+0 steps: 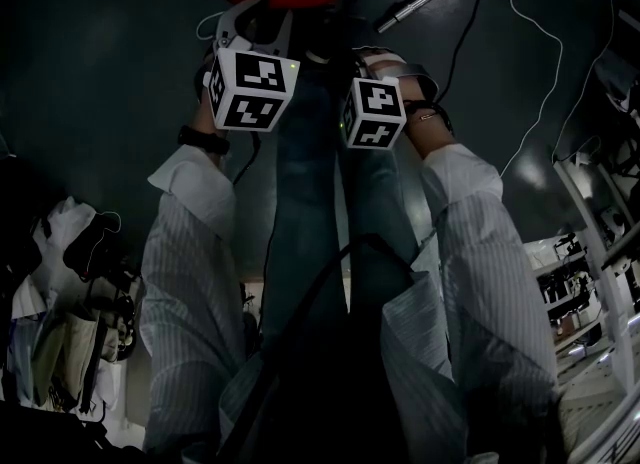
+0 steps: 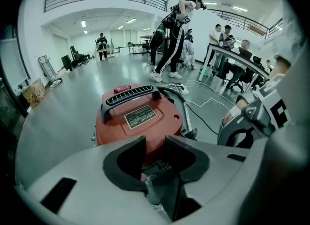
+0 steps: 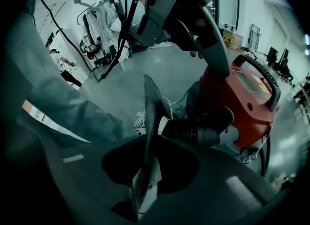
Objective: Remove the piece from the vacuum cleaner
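Note the black hose cuff (image 3: 196, 132) seated in the front of the red vacuum cleaner (image 2: 162, 122) on the floor (image 1: 120, 52), with the right gripper (image 3: 150, 87) closed to a thin edge just beside the cuff's free end and apparently clamping nothing. Expect a slip off the ribbed cuff on any pull made without reopening and seating the jaws around it. Guard against dragging or tipping the vacuum cleaner, given the left gripper (image 2: 155, 144) standing open over it rather than clamped on it.
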### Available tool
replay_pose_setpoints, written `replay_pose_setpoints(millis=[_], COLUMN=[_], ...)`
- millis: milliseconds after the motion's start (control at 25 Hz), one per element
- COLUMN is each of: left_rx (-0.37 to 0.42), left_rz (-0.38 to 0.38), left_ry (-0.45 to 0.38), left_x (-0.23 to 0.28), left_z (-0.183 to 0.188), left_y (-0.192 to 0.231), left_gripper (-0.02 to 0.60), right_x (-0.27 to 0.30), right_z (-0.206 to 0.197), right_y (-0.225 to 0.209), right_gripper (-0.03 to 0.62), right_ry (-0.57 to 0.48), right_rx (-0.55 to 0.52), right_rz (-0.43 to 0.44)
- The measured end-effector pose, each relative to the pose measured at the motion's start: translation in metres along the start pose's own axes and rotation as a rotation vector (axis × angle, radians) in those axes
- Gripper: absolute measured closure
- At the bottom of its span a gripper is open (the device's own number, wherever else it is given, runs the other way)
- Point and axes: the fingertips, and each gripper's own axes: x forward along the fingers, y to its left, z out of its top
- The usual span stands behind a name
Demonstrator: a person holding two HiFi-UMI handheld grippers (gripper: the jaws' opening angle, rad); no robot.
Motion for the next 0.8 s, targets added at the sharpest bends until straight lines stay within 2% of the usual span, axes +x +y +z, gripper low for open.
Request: replay_pose_setpoints(millis=[200,280,360,400,560,640,800], left_rx=[-0.005,-0.012,-0.021,-0.027,-0.067,-0.091,-0.133], left_rz=[-0.005,-0.008,-0.011,-0.014,-0.022,-0.011,0.013], left_ry=[0.001,0.0,-0.001,-0.002,-0.015,-0.008,-0.021], left_x=[-0.001,0.0,0.0,0.0,-0.002,-0.006,-0.055], left_z=[0.0,0.001,0.001,0.0,0.002,0.004,0.027], left_y=[0.0,0.001,0.001,0.001,0.003,0.005,0.001], left_gripper=[0.46,0.46,0.46,0.46,0.46,0.46,0.46], right_x=[0.0,0.002,0.007,0.009,-0.003,-0.017,-0.07], right_z=[0.001,0.0,-0.003,-0.005,-0.007,-0.001,0.02], right_y=[0.001,0.011,0.04,0.053,0.06,0.053,0.041], right_gripper=[0.539,0.539,0.571,0.571,0.569,0.569,0.569], right_ry=[0.009,0.019,0.037,0.033,-0.042,-0.079,-0.165], right_rx=[-0.001,-0.048,-0.142,-0.143,0.121,0.21,0.391], right_rz=[0.031,0.091,0.175,0.186,0.145,0.126,0.095])
